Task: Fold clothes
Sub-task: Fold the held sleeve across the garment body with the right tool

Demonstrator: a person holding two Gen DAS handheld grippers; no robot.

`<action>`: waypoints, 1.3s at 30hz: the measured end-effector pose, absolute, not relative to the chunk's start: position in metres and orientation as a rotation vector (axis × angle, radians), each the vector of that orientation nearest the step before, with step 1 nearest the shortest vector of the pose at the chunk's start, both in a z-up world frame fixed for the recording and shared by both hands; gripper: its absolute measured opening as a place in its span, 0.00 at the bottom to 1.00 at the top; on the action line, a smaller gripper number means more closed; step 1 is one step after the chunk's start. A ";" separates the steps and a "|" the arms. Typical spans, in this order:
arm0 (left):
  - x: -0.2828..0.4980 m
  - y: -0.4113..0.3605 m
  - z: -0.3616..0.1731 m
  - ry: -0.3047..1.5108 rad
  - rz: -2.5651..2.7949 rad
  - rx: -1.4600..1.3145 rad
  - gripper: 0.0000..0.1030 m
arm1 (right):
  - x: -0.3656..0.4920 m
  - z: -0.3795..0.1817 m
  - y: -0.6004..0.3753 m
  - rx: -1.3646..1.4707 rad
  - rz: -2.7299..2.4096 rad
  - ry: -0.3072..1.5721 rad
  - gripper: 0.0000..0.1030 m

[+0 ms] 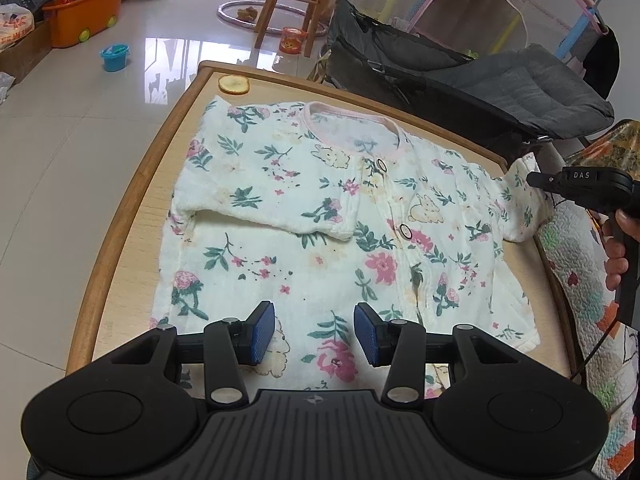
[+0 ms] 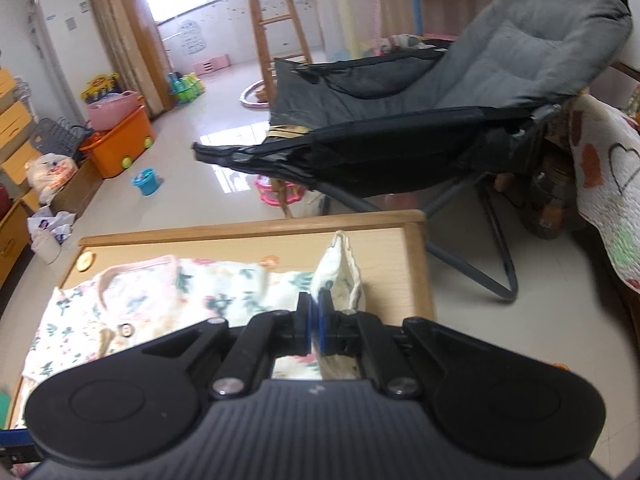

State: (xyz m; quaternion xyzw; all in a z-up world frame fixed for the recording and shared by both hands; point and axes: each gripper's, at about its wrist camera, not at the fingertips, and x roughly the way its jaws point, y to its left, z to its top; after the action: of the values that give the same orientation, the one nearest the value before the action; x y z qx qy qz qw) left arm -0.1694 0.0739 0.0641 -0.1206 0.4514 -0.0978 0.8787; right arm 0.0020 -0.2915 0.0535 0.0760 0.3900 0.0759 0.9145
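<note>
A white floral baby shirt (image 1: pixel 320 216) with a pink collar lies face up on the small wooden table (image 1: pixel 132 208). Its left sleeve (image 1: pixel 272 208) is folded across the chest. My left gripper (image 1: pixel 315 330) is open and empty, hovering over the shirt's bottom hem. My right gripper (image 2: pixel 314 322) is shut on the right sleeve (image 2: pixel 340 272) and lifts its cuff off the table near the right edge; it also shows in the left wrist view (image 1: pixel 560 184) at the sleeve's end (image 1: pixel 524 196).
A round yellow coaster (image 1: pixel 234 84) sits at the table's far left corner. A grey folding chair (image 2: pixel 440 112) stands just behind the table. A patterned quilt (image 1: pixel 592 280) hangs to the right. Toys, an orange bin (image 1: pixel 84 12) and a wooden stool (image 2: pixel 276 24) are on the tiled floor.
</note>
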 end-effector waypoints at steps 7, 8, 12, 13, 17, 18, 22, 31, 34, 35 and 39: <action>-0.172 0.078 0.066 0.930 -0.209 -0.262 0.45 | -0.002 0.057 -0.267 0.139 0.197 0.796 0.03; -0.172 0.078 0.066 0.931 -0.210 -0.261 0.45 | -0.003 0.057 -0.264 0.138 0.204 0.796 0.03; -0.173 0.078 0.067 0.929 -0.213 -0.260 0.45 | -0.005 0.058 -0.254 0.143 0.234 0.793 0.03; -0.174 0.078 0.067 0.928 -0.214 -0.259 0.45 | -0.005 0.058 -0.252 0.145 0.243 0.792 0.03; -0.173 0.078 0.066 0.934 -0.212 -0.256 0.45 | -0.008 0.063 -0.239 0.148 0.288 0.782 0.03; -0.173 0.078 0.066 0.934 -0.211 -0.257 0.45 | -0.009 0.064 -0.235 0.147 0.299 0.778 0.03; -0.173 0.079 0.066 0.933 -0.210 -0.257 0.45 | -0.010 0.071 -0.218 0.137 0.349 0.765 0.03; -0.173 0.081 0.066 0.934 -0.210 -0.261 0.45 | -0.005 0.062 -0.176 0.123 0.416 0.799 0.03; -0.173 0.083 0.067 0.935 -0.206 -0.262 0.45 | -0.003 0.054 -0.165 0.118 0.422 0.826 0.03; -0.173 0.084 0.067 0.934 -0.205 -0.262 0.45 | -0.001 0.051 -0.163 0.120 0.422 0.836 0.03; -0.174 0.087 0.067 0.932 -0.202 -0.266 0.45 | 0.000 0.043 -0.156 0.125 0.426 0.867 0.03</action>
State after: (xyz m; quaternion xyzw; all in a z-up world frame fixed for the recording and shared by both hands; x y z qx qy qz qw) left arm -0.1742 0.0873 0.0668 -0.1276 0.4473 -0.0968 0.8799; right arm 0.0004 -0.1560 0.0432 0.0600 0.4167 0.2045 0.8837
